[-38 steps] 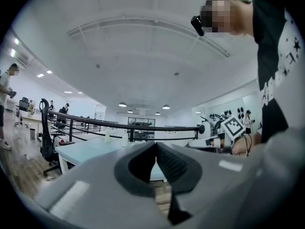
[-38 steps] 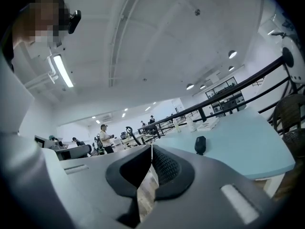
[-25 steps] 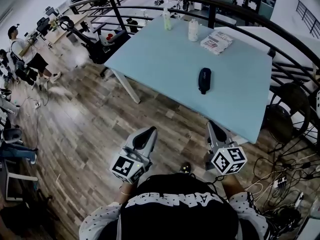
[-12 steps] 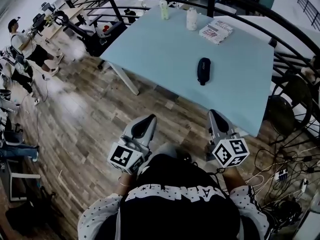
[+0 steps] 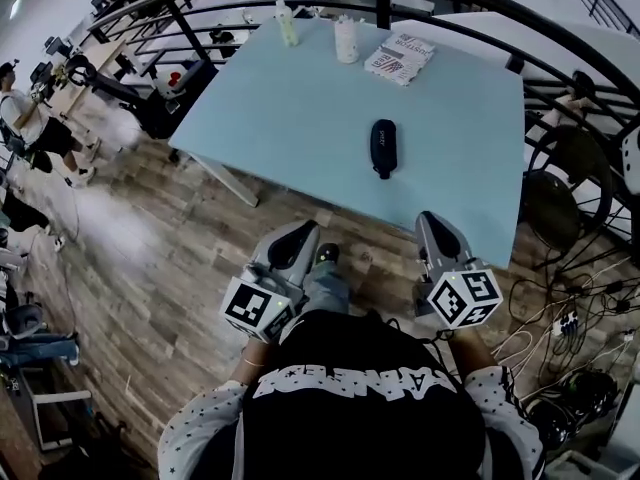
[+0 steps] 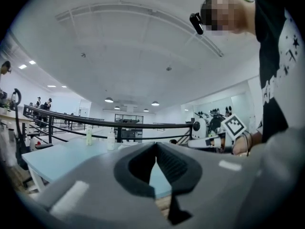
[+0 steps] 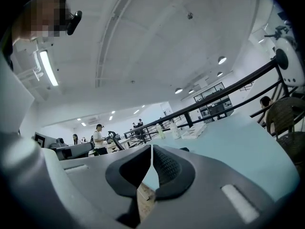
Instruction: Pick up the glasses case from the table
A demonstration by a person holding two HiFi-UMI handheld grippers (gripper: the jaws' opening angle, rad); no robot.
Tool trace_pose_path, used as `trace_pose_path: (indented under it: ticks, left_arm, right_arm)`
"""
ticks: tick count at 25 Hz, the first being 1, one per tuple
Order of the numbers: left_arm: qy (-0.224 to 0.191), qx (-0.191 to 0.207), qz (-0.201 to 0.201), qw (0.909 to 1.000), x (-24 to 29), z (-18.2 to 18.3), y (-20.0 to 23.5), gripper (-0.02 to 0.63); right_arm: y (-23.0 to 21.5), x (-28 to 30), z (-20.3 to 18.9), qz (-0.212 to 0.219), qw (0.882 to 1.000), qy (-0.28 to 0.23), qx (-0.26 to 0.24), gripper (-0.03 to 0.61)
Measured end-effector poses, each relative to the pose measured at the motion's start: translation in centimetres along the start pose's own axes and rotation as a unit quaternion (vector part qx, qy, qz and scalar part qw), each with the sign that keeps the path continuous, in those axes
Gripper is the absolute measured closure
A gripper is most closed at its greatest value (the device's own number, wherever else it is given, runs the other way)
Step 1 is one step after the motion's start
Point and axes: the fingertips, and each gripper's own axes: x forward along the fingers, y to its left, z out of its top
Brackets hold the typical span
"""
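A black glasses case (image 5: 382,148) lies on the light blue table (image 5: 290,108), a little in from its near edge. Both grippers are held level in front of the person, short of that edge and apart from the case. The left gripper (image 5: 304,232) is over the wooden floor, below and left of the case; its jaws meet at the tips (image 6: 156,144) with nothing between them. The right gripper (image 5: 428,220) is near the table's front edge, below and right of the case; its jaws are also shut and empty (image 7: 151,147). A dark sliver of the case (image 7: 184,149) shows just beyond them.
At the table's far side stand two bottles (image 5: 287,23) (image 5: 347,40) and a stack of printed papers (image 5: 400,58). A black railing (image 5: 560,78) curves behind and to the right. A chair (image 5: 560,203) and floor cables (image 5: 560,328) are at the right. A person (image 5: 40,133) stands far left.
The person and both grippers have come closer to the table's near edge. The case has not moved on the table. Both pairs of jaws stay shut.
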Motion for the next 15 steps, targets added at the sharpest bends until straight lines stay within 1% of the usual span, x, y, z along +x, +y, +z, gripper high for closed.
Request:
trace_pose_path:
  ticks: [4,8,12,15]
  left_arm:
    - [-0.007,0.0,-0.032,0.9995,3.4,0.3,2.1,0.614]
    - [-0.004,0.0,-0.054,0.9986,6.6,0.2,5.6,0.614]
    - [-0.005,0.001,-0.074,0.9972,9.3,0.1,8.3,0.614]
    - [0.004,-0.005,-0.086,0.9963,11.4,-0.1,10.1,0.614]
  right_arm:
    - [-1.6,2.5,0.5,-0.03,1.0,0.003,0.006,0.56]
    - [-2.6,6.1,1.5,-0.051,0.999,0.002,0.007,0.558]
    - [-3.6,9.0,1.6,-0.07,0.998,0.003,0.009,0.555]
    - [-4.8,11.0,2.0,-0.091,0.996,0.001,0.011,0.553]
